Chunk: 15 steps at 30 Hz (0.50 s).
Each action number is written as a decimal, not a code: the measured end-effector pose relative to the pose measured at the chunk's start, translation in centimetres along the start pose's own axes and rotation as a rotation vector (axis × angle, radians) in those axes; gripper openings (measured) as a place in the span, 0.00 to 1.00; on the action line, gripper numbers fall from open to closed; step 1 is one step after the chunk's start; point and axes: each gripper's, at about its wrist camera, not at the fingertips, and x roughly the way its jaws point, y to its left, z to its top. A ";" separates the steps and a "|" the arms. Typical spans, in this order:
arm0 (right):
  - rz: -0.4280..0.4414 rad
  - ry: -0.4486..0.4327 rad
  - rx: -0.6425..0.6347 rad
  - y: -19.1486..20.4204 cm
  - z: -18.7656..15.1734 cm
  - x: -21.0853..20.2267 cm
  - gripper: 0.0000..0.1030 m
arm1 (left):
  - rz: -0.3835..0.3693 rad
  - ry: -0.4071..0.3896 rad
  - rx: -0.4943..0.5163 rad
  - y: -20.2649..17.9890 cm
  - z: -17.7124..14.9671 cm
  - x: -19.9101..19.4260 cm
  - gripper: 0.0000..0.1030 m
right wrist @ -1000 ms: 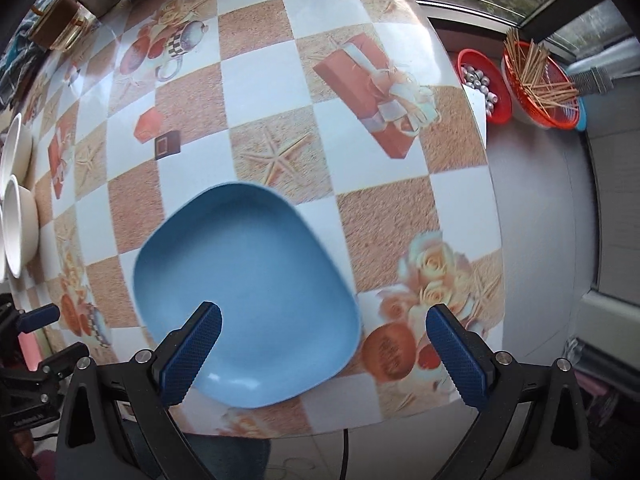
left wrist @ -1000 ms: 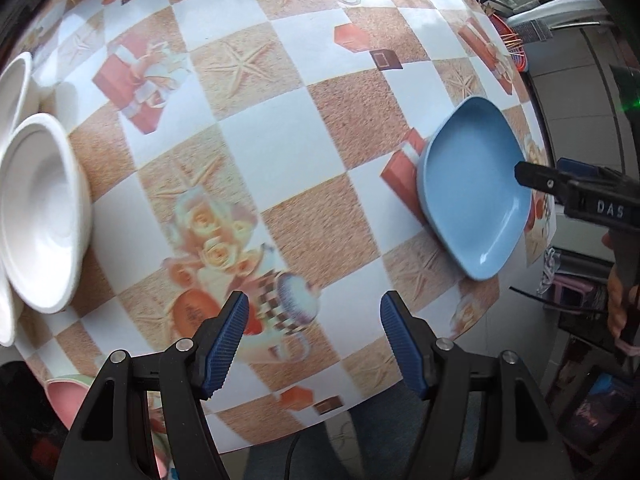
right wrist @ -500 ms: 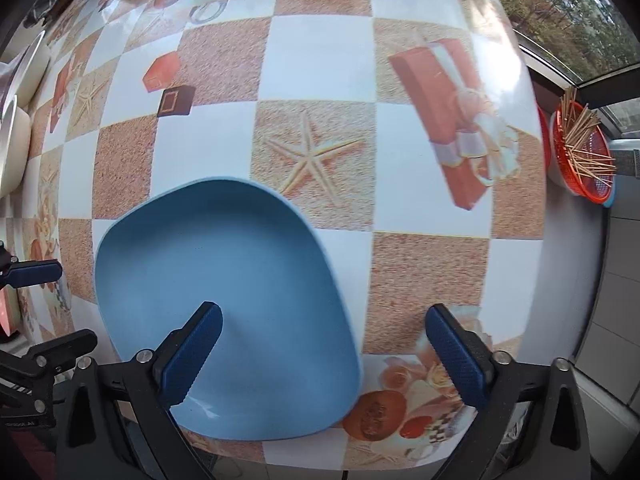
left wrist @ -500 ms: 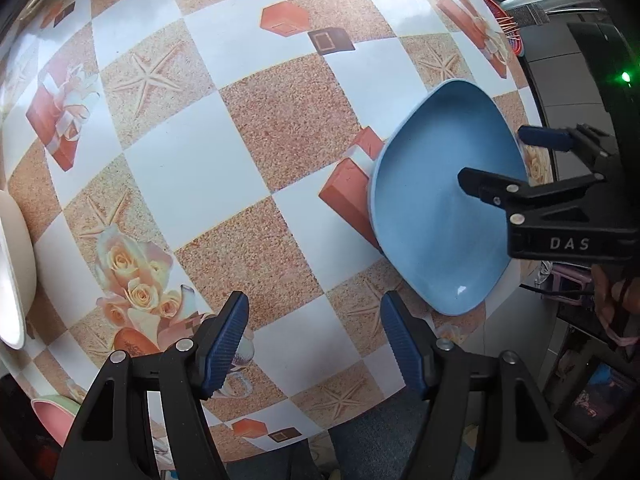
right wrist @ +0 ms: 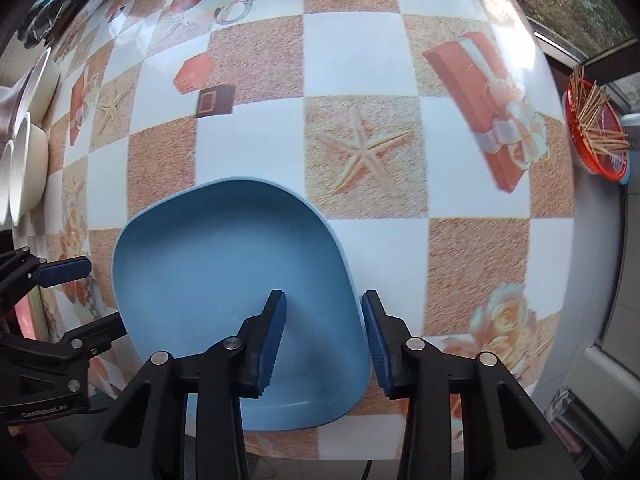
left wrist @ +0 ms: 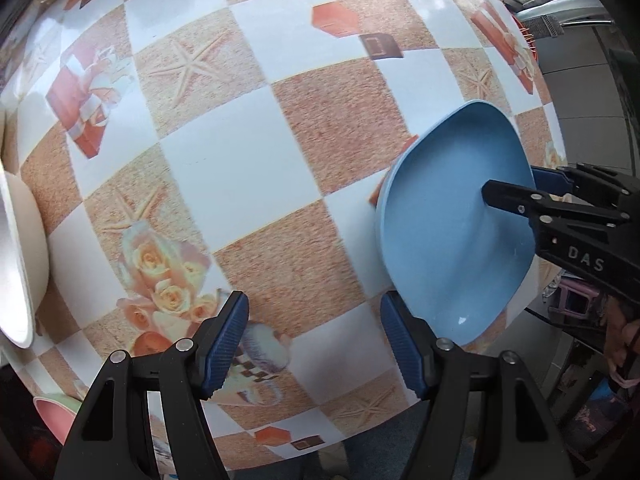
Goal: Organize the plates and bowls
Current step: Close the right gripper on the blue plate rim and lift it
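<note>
Blue plate (right wrist: pixel 224 280) rim between closing right tongs (right wrist: pixel 324 320), not yet pinched, left tongs (left wrist: pixel 314 338) open, empty, beside it

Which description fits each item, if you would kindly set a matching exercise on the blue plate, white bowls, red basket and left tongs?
1 blue plate
2 white bowls
3 red basket
4 left tongs

A holds thin sticks
B open, empty
C alone by the table's near edge
D clustered at the table's side

Pairs: 1-C, 2-D, 3-A, 4-B.
</note>
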 end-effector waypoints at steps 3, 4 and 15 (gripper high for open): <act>0.038 0.019 0.008 1.7 -0.7 0.5 0.41 | 0.020 0.000 -0.025 1.9 -0.9 0.1 0.70; 0.053 0.025 0.009 2.5 -1.0 0.7 0.41 | 0.032 -0.001 -0.039 2.9 -1.3 0.0 0.70; 0.105 0.000 0.064 9.2 -1.3 1.1 0.41 | 0.108 -0.097 -0.043 8.1 -5.9 -3.4 0.70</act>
